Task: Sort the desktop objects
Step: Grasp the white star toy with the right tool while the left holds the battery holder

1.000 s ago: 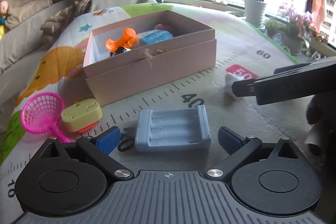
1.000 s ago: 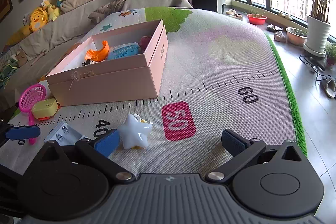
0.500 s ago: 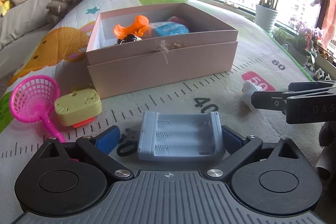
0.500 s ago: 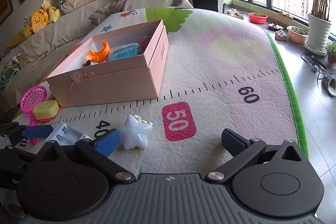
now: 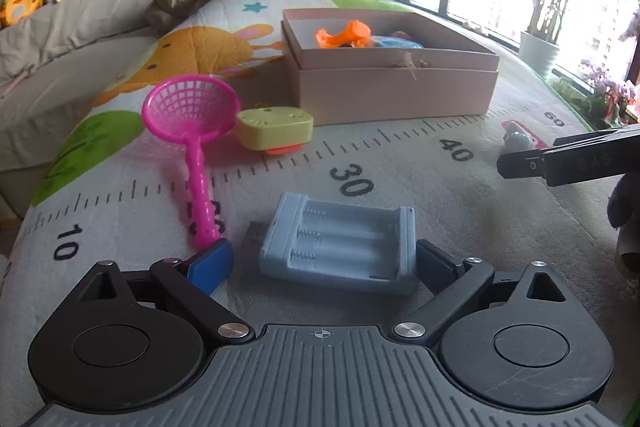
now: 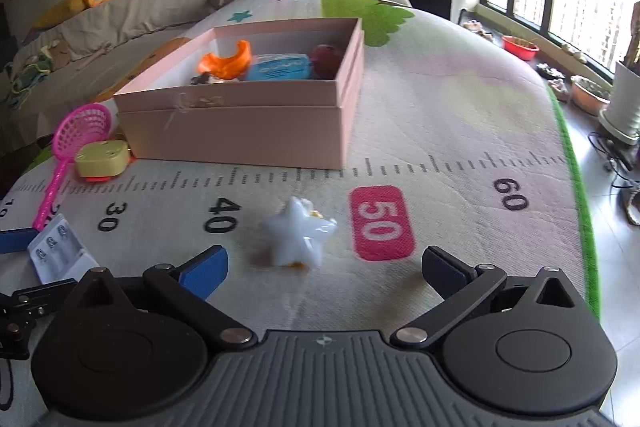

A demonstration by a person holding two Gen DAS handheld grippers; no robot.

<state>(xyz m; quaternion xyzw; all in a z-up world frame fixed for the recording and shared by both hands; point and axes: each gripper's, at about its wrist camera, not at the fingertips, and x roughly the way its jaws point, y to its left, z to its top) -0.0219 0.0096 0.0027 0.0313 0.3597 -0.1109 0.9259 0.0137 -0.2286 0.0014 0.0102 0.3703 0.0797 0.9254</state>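
A: What changed?
B: The left claw (image 5: 324, 261) has swung round; the battery holder (image 5: 336, 243) now sits between its wide-open fingers, right pad apparently touching, nothing gripped. Pickup looks next.
A: And the right?
B: The right claw (image 6: 324, 265) has neared the star toy (image 6: 298, 233), wide open, empty. The pink box (image 6: 240, 131) lies beyond.

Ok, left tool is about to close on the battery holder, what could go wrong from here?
1. The pink net's handle ends right beside the left finger; closing may snag it.
2. The battery holder lies skewed between the left tool's fingers, so it may twist.
3. The right tool is open near the white star; it might bump it.
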